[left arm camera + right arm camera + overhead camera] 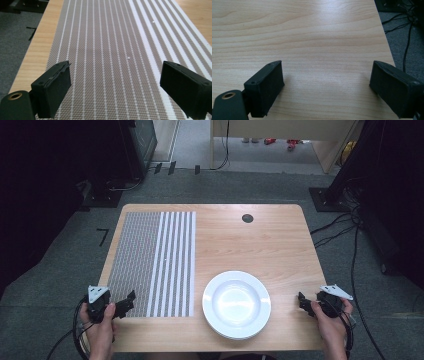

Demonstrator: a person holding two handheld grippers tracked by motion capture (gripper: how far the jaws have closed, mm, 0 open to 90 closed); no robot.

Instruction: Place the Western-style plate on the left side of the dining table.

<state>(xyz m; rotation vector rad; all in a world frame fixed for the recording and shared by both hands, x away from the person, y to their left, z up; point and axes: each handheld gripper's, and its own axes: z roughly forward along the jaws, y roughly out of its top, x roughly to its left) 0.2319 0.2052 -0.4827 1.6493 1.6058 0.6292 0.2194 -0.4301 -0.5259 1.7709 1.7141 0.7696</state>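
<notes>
Here, both jaws wide, table [280, 240] edges close alongside.

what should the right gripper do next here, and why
Probably ease the right gripper left toward the white plate. Its jaws stand open and hold nothing, over bare table, and the plate lies just beside it near the front edge. The left gripper, also open, sits over the striped placemat.

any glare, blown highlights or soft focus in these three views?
High view: the white plate is blown out at its centre, and the room's corners fall to near black. Left gripper view: the striped mat is sharp nearby and softens toward the far end. Right gripper view: a pale sheen crosses the wooden table; the jaws cast soft shadows.
</notes>
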